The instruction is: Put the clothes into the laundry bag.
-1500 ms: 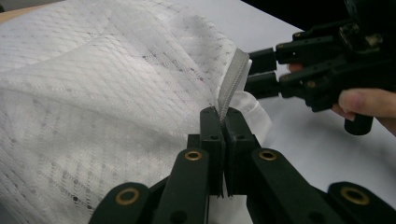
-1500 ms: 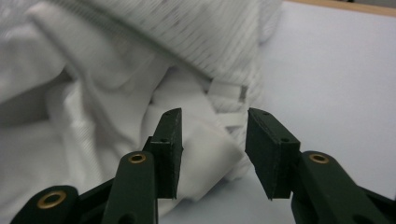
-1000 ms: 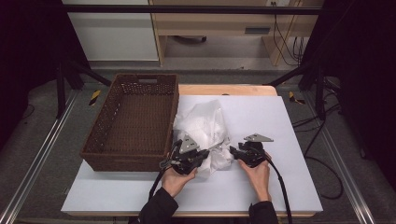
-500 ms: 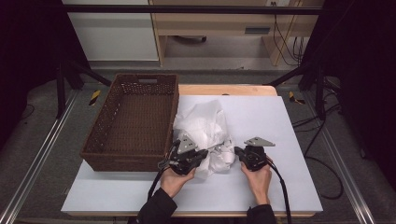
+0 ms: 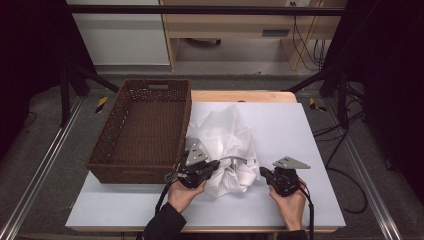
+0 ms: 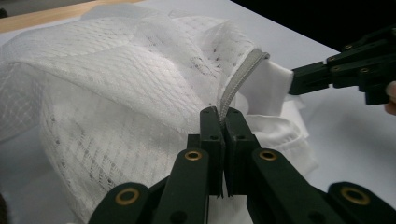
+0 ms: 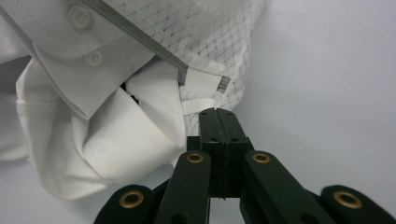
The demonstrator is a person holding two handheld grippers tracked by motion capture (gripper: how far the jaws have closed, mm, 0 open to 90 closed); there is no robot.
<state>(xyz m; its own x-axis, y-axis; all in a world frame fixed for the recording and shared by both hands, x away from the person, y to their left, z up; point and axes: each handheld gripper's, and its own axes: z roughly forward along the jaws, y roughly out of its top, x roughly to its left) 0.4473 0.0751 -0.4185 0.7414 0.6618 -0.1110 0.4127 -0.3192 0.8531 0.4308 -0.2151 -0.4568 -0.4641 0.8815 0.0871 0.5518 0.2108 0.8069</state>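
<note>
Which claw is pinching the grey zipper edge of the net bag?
The left claw, next to the basket. Its jaws are shut on the net bag along its grey zipper edge. The right claw grips a white tab at the bag's corner instead.

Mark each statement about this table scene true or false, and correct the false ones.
1. The left gripper is shut on the grey zipper edge of the white mesh bag. True.
2. The brown basket holds the mesh bag. False: the bag lies on the white tabletop, right of the basket.
3. The right gripper is shut on the bag's white fabric tab. True.
4. A white buttoned garment shows at the bag's opening. True.
5. The right gripper stands wide open. False: its jaws are closed together.
</note>
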